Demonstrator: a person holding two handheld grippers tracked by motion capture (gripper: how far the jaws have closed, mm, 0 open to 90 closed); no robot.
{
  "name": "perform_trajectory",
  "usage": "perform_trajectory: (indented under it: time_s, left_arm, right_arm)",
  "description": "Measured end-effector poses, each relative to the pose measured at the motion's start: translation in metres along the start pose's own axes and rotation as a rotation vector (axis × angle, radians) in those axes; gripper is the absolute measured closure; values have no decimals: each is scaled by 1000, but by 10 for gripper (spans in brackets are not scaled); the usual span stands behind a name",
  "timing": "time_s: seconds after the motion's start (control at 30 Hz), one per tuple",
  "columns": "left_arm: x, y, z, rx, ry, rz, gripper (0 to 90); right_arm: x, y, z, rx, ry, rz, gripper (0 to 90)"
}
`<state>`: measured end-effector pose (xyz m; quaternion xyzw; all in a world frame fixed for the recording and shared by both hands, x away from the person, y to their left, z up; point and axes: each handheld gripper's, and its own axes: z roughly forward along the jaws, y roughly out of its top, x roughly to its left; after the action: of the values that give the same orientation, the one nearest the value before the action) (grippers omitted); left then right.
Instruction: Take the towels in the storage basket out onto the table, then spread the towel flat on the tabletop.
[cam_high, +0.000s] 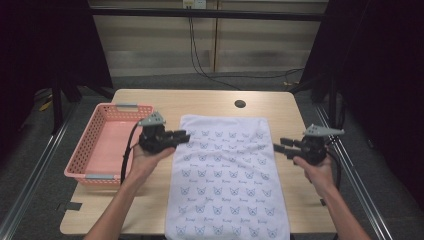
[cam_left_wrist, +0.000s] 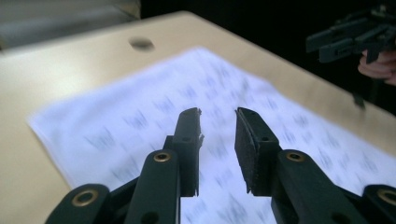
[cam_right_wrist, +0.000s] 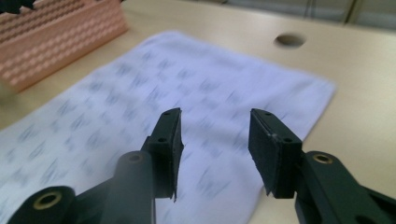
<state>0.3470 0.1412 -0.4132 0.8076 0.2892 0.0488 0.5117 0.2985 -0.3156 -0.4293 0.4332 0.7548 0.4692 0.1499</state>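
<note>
Both grippers closing in on the flat white cloth (cam_high: 227, 175), nothing grabbed yet.

Cloth is lying spread at table (cam_high: 210, 100) centre, near end hanging over the 6 o'clock edge, pink basket (cam_high: 107, 145) sitting at 9 o'clock. Left gripper (cam_high: 184, 136) is hovering at the cloth's 10 o'clock corner, jaws apart and empty (gap is showing printed fabric in the left gripper view (cam_left_wrist: 218, 135)). Right gripper (cam_high: 280, 147) is hanging just off the 3 o'clock edge, jaws apart, also empty (cam_right_wrist: 215, 140). Likely the approach step before a fold or lift. Next move is probably calling for each gripper dropping onto a far corner and pinching one layer cleanly.
</note>
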Motion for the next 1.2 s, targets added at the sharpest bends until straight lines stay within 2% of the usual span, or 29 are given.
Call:
perform_trajectory:
  time_s: [0.07, 0.1, 0.13, 0.17, 0.2, 0.23, 0.27, 0.3, 0.33, 0.4, 0.47, 0.5, 0.53, 0.57, 0.63, 0.7, 0.77, 0.83, 0.93, 1.0, 1.1, 1.2]
  left_arm:
    - [-7, -20, 5, 43, -17, -9, 712]
    - [-10, -30, 8, 68, -27, -33, 704]
    - [-12, -38, 11, 95, -30, -29, 696]
    - [-12, -38, 11, 95, -30, -29, 694]
    - [-16, -55, 19, 155, -37, -27, 681]
    - [-16, -55, 19, 155, -37, -27, 656]
    - [-16, -64, 23, 184, -33, -20, 646]
    - [-15, -70, 27, 214, -19, -25, 646]
    - [-16, -77, 31, 252, -12, -13, 638]
    - [-17, -79, 31, 259, -22, -9, 642]
    - [-19, -84, 34, 298, 16, 15, 665]
    - [-20, -86, 33, 283, 20, 22, 683]
    - [-20, -87, 32, 285, 17, 10, 716]
    - [-23, -89, 32, 281, 21, 25, 744]
    - [-25, -90, 31, 285, 3, 34, 783]
    - [-27, -92, 31, 282, -11, 29, 829]
    - [-30, -94, 30, 277, -38, 7, 863]
    - [-37, -95, 29, 296, -50, 33, 869]
    - [-41, -96, 29, 297, -54, 28, 871]
    - [-47, -98, 28, 303, -84, 13, 871]
    - [-54, -99, 26, 317, -85, 35, 876]
    - [-62, -100, 25, 325, -81, 36, 879]
  right_arm:
    - [11, -22, 2, 44, 21, -4, 511]
    - [15, -32, 4, 85, 36, -9, 496]
    - [19, -42, 7, 111, 41, -11, 492]
    - [19, -42, 7, 111, 41, -11, 492]
    - [29, -58, 12, 175, 61, -10, 491]
    - [29, -58, 12, 175, 61, -10, 491]
    - [39, -67, 16, 228, 59, -43, 501]
    - [39, -67, 16, 228, 59, -43, 501]
    - [41, -71, 20, 237, 42, -76, 507]
    - [40, -71, 23, 234, 24, -71, 506]
    - [38, -72, 30, 242, 23, -69, 515]
    - [38, -73, 33, 249, 6, -95, 535]
    - [38, -73, 33, 247, -5, -110, 572]
    - [40, -74, 32, 249, -26, -114, 608]
    - [41, -75, 29, 256, -33, -139, 667]
    - [41, -76, 24, 273, -36, -130, 752]
    - [40, -78, 20, 276, -32, -108, 813]
    - [40, -81, 15, 281, -21, -98, 827]
    - [43, -83, 9, 297, -9, -97, 833]
    - [44, -85, 4, 314, 13, -78, 837]
    - [46, -89, -4, 327, 36, -77, 838]
    - [50, -92, -10, 349, 61, -96, 838]
